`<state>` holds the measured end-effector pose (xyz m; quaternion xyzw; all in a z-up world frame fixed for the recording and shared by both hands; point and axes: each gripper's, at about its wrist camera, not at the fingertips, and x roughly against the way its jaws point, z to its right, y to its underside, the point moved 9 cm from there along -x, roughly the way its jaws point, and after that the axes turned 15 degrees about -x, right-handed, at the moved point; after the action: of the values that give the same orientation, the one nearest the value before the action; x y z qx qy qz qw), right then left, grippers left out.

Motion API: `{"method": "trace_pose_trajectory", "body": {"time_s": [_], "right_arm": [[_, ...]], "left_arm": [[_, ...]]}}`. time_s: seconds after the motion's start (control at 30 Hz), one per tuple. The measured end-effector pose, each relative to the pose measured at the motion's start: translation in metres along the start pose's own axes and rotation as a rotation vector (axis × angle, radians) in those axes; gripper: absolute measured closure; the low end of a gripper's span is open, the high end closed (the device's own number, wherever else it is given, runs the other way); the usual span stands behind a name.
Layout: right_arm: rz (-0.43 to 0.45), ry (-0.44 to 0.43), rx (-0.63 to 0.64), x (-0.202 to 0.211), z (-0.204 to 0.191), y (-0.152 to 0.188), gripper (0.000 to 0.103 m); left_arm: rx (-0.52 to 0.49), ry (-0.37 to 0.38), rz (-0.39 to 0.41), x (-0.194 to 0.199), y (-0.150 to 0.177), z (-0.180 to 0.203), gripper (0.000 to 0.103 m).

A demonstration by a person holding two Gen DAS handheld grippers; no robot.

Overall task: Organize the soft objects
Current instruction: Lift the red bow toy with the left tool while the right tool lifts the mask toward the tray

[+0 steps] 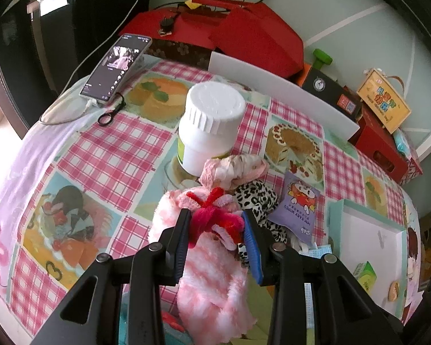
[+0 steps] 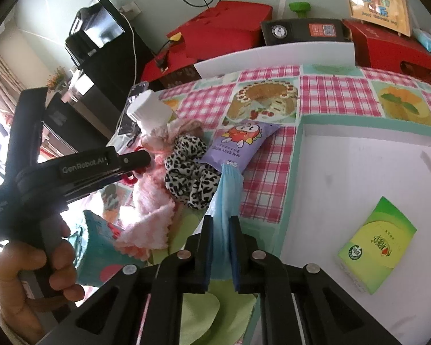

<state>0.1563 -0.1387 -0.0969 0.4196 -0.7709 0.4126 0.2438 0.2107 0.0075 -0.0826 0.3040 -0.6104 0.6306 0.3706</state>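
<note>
Green tissue pack (image 2: pixel 376 247) alone lies in the white tray (image 2: pixel 344 155); the pile waits on the worktop (image 1: pixel 106 155). Left claw (image 1: pixel 217 227) pinches a red fuzzy tie (image 1: pixel 215 215) over the pink sock (image 1: pixel 209 276); right claw (image 2: pixel 221 227) is pressed onto a blue mask (image 2: pixel 225 198)

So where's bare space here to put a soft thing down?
Free: the white floor of the teal-edged box beyond the green tissue pack, and the checked tablecloth between phone and white jar. Crowded: the pile around the leopard-print scrunchie.
</note>
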Motion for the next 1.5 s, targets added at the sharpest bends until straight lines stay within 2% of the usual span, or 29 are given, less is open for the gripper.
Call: {"method": "trace_pose_trajectory", "body": {"time_s": [0.27,0.63,0.8,1.0,1.3,1.5], "right_arm": [[0.026,-0.028,0.007,0.016,-0.01,-0.003,0.092],[0.154,-0.096,0.027,0.069,-0.031,-0.022,0.092],[0.217,-0.106,0.023,0.095,-0.029,-0.032,0.092],[0.277,-0.055,-0.03,0.115,0.001,-0.047,0.092],[0.389,0.072,-0.188,0.155,0.082,-0.069,0.092],[0.44,0.161,-0.269,0.175,0.127,-0.074,0.092]], "left_arm": [[0.003,0.001,0.061,0.023,-0.01,-0.001,0.066],[-0.023,0.012,0.189,0.07,-0.026,0.01,0.066],[-0.064,0.023,0.235,0.086,-0.032,0.028,0.066],[-0.14,0.056,0.239,0.085,-0.033,0.06,0.066],[-0.269,0.109,0.238,0.078,-0.03,0.119,0.066],[-0.367,0.128,0.21,0.062,-0.022,0.159,0.066]]}}
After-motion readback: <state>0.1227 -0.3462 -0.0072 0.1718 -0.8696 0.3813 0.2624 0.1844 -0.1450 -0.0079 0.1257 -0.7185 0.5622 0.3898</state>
